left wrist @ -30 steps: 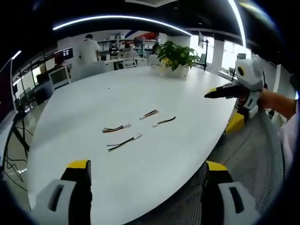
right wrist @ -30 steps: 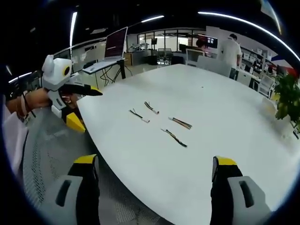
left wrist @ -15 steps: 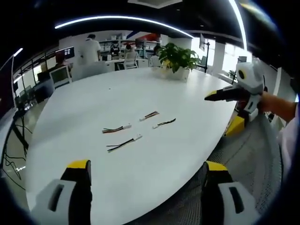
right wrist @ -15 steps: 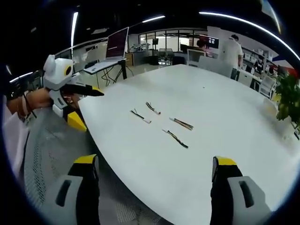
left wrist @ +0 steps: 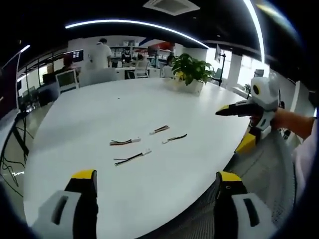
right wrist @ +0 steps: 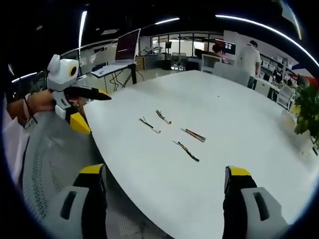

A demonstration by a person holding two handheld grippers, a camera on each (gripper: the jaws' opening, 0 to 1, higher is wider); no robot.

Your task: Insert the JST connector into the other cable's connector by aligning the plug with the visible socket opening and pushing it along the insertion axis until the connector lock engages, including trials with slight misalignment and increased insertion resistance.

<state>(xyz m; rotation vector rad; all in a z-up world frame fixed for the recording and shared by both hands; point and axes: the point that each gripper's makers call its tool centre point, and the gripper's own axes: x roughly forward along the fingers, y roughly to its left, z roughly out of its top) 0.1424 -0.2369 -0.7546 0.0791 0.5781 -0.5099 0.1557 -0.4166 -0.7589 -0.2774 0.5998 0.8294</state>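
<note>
Four short cables with white connectors are seen lying flat on the white surface, near its middle and well apart from both grippers. In the left gripper view, the cable with red wires and the dark cable below it are laid with their long axes nearly across the picture, connectors at the right ends. Two more cables are placed just beside them to the right, tilted slightly upward. In the right gripper view the same four are seen as a loose cluster.

A potted plant is set at the far edge of the surface. Nothing is found between the grippers and the cables.

The left gripper is held wide open and empty above the near edge. The right gripper is also spread wide, and nothing is held in it.
</note>
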